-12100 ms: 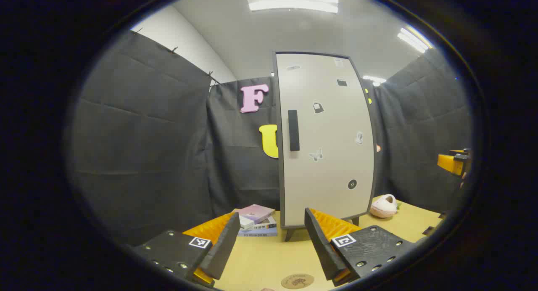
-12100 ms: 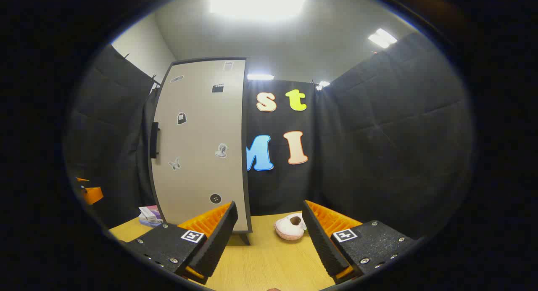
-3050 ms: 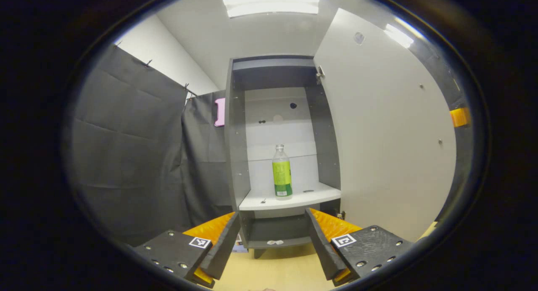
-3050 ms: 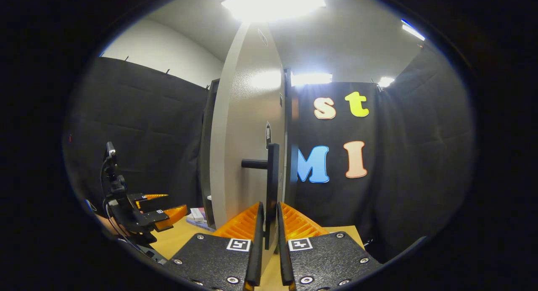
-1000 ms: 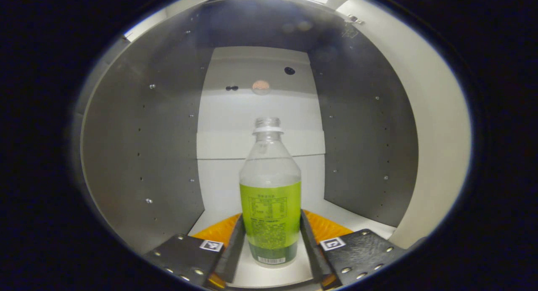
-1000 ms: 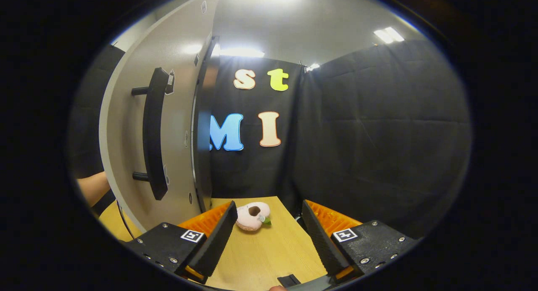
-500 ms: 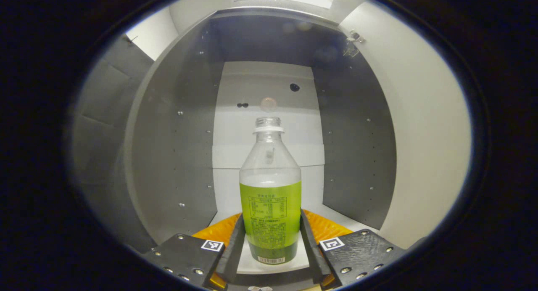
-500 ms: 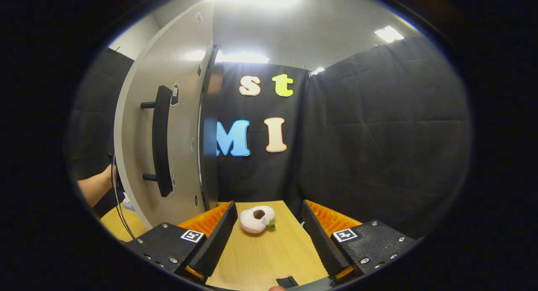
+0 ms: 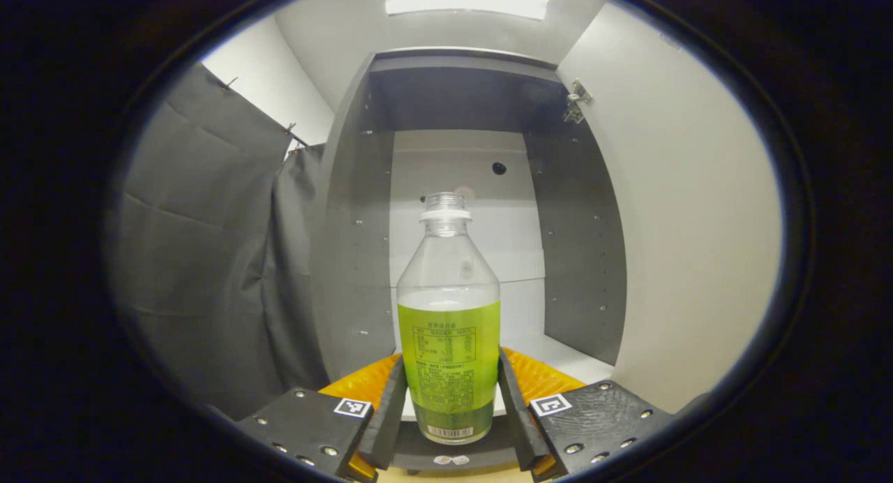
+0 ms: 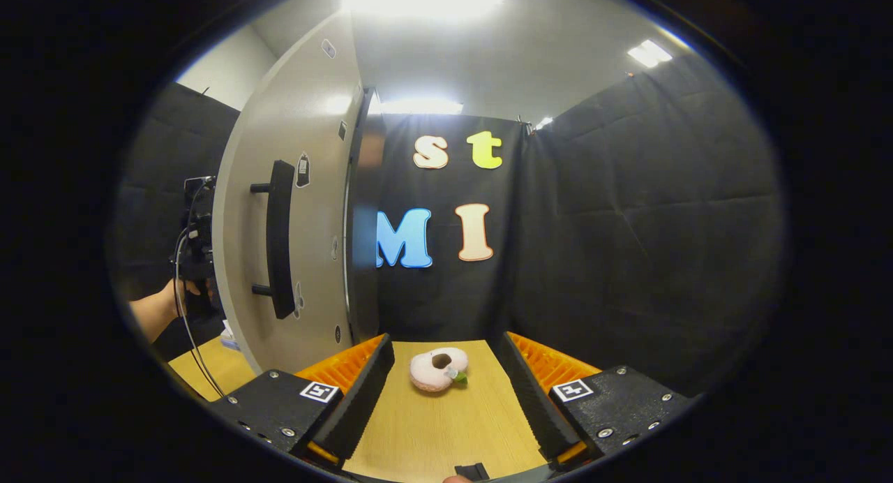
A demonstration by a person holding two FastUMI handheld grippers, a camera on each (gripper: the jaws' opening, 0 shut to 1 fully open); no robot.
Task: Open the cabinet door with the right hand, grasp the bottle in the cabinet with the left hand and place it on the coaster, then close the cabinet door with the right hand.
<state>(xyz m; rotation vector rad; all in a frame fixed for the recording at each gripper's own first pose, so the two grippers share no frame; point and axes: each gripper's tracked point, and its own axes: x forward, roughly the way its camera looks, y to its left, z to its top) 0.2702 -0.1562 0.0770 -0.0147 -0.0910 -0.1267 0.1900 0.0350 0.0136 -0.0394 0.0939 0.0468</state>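
A clear bottle [image 9: 448,329] with a green label and a white cap stands upright between the fingers of my left gripper [image 9: 446,427], which is shut on its lower body. It hangs just in front of the open cabinet [image 9: 349,259], above and in front of the white shelf [image 9: 558,354]. The cabinet door [image 9: 698,225] stands swung open on the right. In the right gripper view the door [image 10: 307,280] is edge-on at left with its black handle [image 10: 280,239]. My right gripper [image 10: 446,399] is open over the wooden table, apart from the door.
A pink plush toy [image 10: 438,368] lies on the wooden table [image 10: 432,434] ahead of the right gripper. Left of the door, a person's hand [image 10: 157,308] holds the other gripper's body. Black cloth walls close the booth on all sides.
The left gripper has drawn back out of the cabinet with the bottle held in it. The right gripper has backed away from the door a little and stays open.
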